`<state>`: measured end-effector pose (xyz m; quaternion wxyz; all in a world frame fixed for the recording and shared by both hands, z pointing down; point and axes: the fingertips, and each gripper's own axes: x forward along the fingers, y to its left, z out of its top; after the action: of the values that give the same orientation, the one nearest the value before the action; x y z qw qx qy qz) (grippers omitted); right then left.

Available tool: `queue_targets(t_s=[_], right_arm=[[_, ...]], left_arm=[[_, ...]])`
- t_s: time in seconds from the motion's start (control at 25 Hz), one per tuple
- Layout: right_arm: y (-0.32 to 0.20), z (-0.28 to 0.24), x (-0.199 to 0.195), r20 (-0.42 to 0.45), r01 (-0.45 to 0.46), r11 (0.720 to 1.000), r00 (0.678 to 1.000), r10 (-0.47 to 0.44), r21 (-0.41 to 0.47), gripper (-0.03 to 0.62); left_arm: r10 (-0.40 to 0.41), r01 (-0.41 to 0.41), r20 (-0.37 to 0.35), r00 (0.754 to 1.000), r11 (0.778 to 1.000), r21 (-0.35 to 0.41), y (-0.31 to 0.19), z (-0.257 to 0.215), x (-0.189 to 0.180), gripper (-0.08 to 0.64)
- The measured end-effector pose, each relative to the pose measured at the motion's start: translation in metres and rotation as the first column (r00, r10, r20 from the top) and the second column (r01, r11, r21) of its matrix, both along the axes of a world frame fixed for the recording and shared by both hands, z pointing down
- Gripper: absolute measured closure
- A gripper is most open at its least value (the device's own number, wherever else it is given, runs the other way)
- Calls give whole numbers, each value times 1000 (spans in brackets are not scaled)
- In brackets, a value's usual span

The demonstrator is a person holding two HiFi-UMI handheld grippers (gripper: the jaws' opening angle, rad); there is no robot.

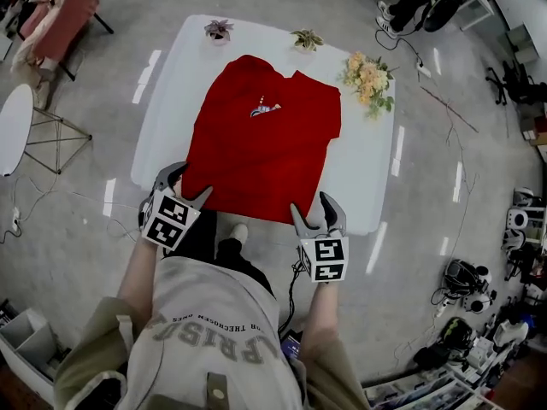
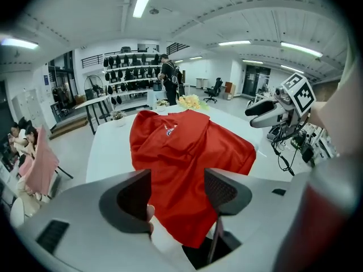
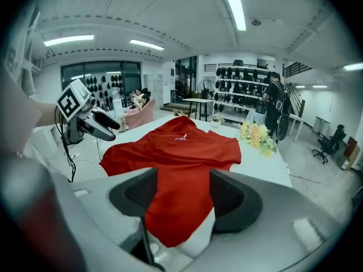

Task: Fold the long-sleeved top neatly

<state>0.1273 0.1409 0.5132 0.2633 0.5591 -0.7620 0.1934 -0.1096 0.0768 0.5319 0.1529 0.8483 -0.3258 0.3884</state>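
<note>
A red long-sleeved top [image 1: 265,143] lies spread on the white table [image 1: 367,178], collar at the far side and hem hanging slightly over the near edge. My left gripper [image 1: 184,183] stands at the hem's near left corner, jaws apart. My right gripper [image 1: 312,208] stands at the near right corner, jaws apart too. In the left gripper view the top [image 2: 187,152] shows beyond and between the open jaws of the left gripper [image 2: 178,192], its corner drooping below them. The right gripper view shows the same top [image 3: 181,152] past the right gripper [image 3: 181,196]. Neither pair of pads presses the cloth.
Two small potted plants [image 1: 219,29] [image 1: 306,38] and a bunch of yellow flowers [image 1: 369,77] stand along the table's far edge. A person [image 2: 168,78] stands by racks in the background. Chairs, cables and equipment ring the table on the floor.
</note>
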Motion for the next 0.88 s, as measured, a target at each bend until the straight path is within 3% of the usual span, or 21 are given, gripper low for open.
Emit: queue_targets(t_s=[0.2, 0.4, 0.64, 0.88], right_arm=[[-50, -9, -8, 10, -36, 999, 999, 36, 15, 314], [-99, 3, -32, 3, -103, 994, 995, 103, -25, 313], [-128, 10, -55, -37, -133, 987, 991, 130, -90, 314], [-137, 13, -46, -52, -213, 968, 977, 207, -134, 313]], left_arm=[[15, -15, -11, 1000, 1000, 17, -58, -4, -12, 265], [98, -97, -23, 995, 994, 52, -149, -12, -9, 266], [236, -235, -11, 972, 970, 69, -255, -8, 32, 267], [336, -339, 67, 940, 940, 45, -294, 41, 75, 268]])
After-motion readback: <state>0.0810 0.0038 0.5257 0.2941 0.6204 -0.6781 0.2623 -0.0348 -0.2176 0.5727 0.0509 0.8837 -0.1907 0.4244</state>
